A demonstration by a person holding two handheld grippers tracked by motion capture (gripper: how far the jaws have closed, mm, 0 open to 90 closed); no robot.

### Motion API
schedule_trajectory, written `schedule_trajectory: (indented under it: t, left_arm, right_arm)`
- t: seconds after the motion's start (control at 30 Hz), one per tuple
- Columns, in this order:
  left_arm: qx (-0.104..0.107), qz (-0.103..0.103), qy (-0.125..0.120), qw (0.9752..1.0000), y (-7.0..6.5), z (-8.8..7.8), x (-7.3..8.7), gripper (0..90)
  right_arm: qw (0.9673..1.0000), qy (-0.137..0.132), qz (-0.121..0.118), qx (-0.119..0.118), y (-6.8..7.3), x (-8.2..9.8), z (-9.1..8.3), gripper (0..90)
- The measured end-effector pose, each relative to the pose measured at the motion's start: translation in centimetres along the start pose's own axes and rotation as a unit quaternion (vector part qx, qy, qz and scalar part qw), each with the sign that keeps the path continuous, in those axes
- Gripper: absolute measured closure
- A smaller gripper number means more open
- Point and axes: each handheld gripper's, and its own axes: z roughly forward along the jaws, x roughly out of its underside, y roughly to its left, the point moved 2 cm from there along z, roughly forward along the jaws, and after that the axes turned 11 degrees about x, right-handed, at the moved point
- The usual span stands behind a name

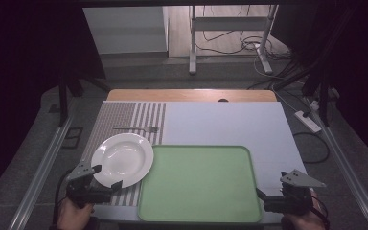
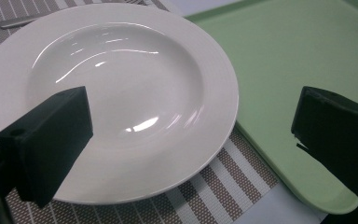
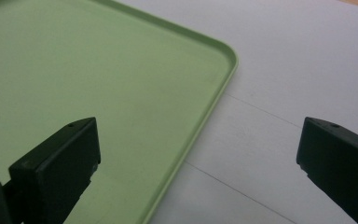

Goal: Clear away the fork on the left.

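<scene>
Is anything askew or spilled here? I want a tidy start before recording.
Nothing spilled or damaged. One small thing: the white plate overhangs the left rim of the green tray instead of lying fully on the striped placemat. The fork lies flat behind it.

A white plate (image 1: 122, 159) on a striped placemat (image 1: 124, 117) overlaps a green tray (image 1: 200, 184); a fork (image 1: 136, 128) lies behind.

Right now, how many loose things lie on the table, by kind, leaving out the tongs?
Plate, white, on the striped mat: 1
Fork, beyond the plate on the mat: 1
Tray, green: 1
Striped mat: 1
Total: 4
</scene>
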Motion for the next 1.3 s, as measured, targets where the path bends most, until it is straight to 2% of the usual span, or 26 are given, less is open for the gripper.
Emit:
schedule_trajectory:
  t: [0.3,0.53,0.8,0.9,1.0,1.17,1.3]
  left_arm:
    - [0.005,-0.004,-0.002,1.0,1.0,0.5,-1.0,0.0]
    - [0.006,0.0,0.004,1.0,2.0,1.2,-2.2,0.0]
    - [0.01,0.003,0.013,0.9999,3.2,2.1,-3.2,0.0]
    - [0.01,0.002,0.012,0.9999,3.9,2.2,-3.8,0.0]
    - [0.021,-0.006,0.012,0.9997,4.7,2.5,-4.4,0.0]
    - [0.019,-0.01,0.023,0.9995,6.0,3.5,-5.7,0.0]
    - [0.009,-0.003,0.035,0.9993,7.0,4.4,-6.8,0.0]
  right_arm:
    - [0.9999,-0.015,0.0,0.0,0.0,-0.1,0.1,0.0]
    - [1.0,-0.003,-0.003,-0.003,0.2,-0.2,0.5,0.0]
    - [0.9999,-0.006,0.01,-0.006,0.1,-0.4,0.8,0.0]
    - [0.9999,-0.003,0.01,-0.007,0.1,-0.5,0.9,0.0]
    - [0.9999,0.0,0.014,-0.005,0.0,-0.5,1.0,0.0]
    - [0.9998,-0.003,0.019,-0.001,0.0,-0.5,0.9,0.0]
    - [0.9998,-0.004,0.02,0.005,-0.1,-0.5,0.9,0.0]
